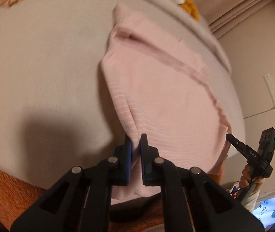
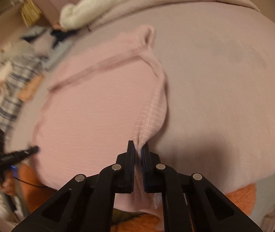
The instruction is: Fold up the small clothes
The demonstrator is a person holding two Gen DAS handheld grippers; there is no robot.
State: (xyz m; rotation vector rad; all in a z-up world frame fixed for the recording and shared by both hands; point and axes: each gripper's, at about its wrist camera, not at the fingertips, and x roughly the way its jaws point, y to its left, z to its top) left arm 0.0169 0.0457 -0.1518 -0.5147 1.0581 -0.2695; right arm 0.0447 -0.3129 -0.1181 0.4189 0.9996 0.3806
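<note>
A pink ribbed garment [image 1: 156, 89] lies spread on a mauve bed sheet [image 1: 40, 58], its near hem hanging over the bed's front edge. My left gripper [image 1: 136, 141] is shut on a pinched fold at the garment's near left side. In the right wrist view the same pink garment [image 2: 98, 104] fills the middle, and my right gripper [image 2: 138, 146] is shut on a bunched fold at its near right side. Each gripper shows in the other's view: the right gripper [image 1: 229, 136] at the garment's right corner, the left gripper [image 2: 35, 149] at its left corner.
A white and orange stuffed toy [image 2: 98, 2] lies at the bed's far edge. A heap of striped and other clothes [image 2: 15, 81] sits to the left of the garment. Orange fuzzy fabric [image 1: 6, 189] lies below the bed's front edge. Curtains [image 1: 240, 13] hang at the far right.
</note>
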